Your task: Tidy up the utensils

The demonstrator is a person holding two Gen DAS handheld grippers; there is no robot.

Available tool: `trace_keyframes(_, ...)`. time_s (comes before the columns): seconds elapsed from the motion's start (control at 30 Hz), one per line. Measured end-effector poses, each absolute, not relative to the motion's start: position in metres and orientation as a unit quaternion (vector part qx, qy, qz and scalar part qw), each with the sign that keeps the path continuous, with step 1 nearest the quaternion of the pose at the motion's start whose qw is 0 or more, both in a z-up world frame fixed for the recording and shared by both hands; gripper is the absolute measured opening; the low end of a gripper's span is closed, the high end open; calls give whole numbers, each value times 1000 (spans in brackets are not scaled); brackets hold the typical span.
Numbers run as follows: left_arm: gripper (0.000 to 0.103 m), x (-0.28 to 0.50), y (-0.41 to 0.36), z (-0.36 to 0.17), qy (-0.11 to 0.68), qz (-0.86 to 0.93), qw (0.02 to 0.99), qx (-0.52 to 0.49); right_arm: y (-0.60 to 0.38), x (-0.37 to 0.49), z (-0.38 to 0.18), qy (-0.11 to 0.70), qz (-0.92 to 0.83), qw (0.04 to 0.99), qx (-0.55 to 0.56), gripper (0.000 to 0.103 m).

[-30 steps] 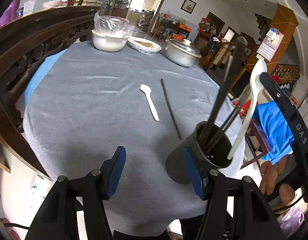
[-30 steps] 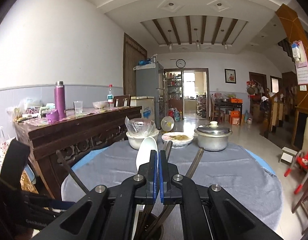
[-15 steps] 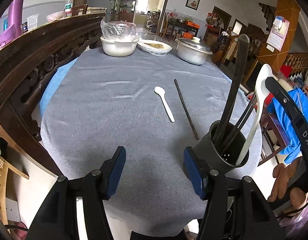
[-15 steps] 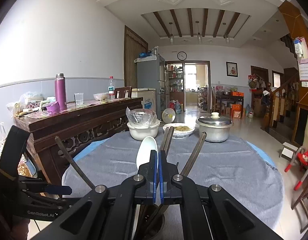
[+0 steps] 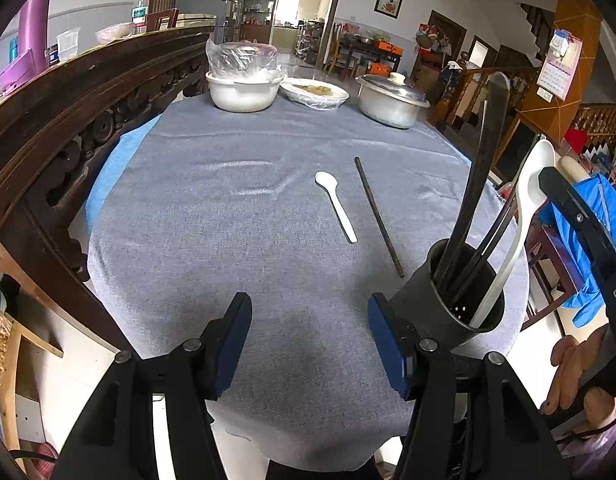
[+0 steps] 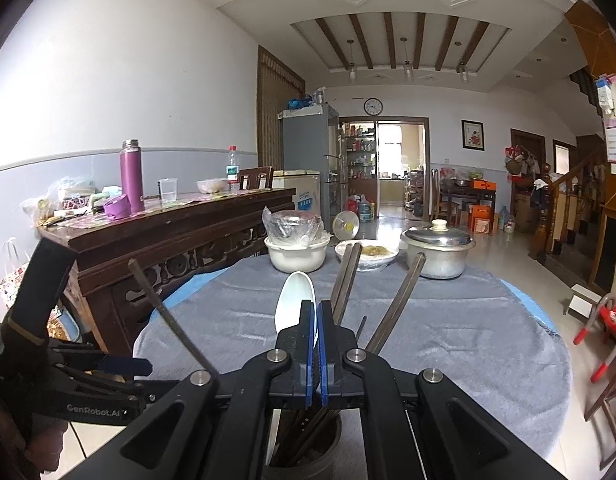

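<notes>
A dark utensil holder (image 5: 448, 300) stands at the near right edge of the grey-clothed table (image 5: 236, 208), holding several dark chopsticks (image 5: 484, 168) and a white spoon (image 5: 520, 216). My right gripper (image 6: 317, 356) is shut on that white spoon (image 6: 294, 300) above the holder (image 6: 304, 456). My left gripper (image 5: 308, 336) is open and empty, just left of the holder. A second white spoon (image 5: 335, 204) and a loose dark chopstick (image 5: 378, 214) lie on the cloth beyond.
A white bowl covered in plastic (image 5: 244, 88), a covered plate (image 5: 314, 92) and a lidded metal pot (image 5: 390, 98) stand at the far edge. A carved wooden sideboard (image 5: 68, 108) runs along the left. A chair with blue cloth (image 5: 588, 240) is right.
The left gripper has pulled back and tilted, so the holder sits further right of it. The right gripper stays shut on the spoon over the holder.
</notes>
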State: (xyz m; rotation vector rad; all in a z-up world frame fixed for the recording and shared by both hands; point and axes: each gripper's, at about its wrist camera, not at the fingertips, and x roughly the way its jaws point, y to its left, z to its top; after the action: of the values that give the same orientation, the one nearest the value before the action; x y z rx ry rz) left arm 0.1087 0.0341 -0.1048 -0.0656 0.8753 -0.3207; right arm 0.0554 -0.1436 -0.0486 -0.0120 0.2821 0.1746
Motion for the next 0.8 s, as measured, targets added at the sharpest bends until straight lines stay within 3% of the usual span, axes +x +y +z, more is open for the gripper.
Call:
trace_keyframes(0.43,61,103,38,-109,424,-153,892,-34,-144,52,-54,168,98,981,2,5)
trace_keyframes(0.53,62,101,39,-111,425,-154,891,-39,-145,51,-52,172,92,981,3,11)
trace_keyframes(0.67,62,98,41,-112,426,-158,890,-44,-146,49,-49,169,91,981,11,34)
trace_keyframes(0.8,62,94,41,-112,423,-163,890,-49,-142,42,-41,149,83,985,-5,36)
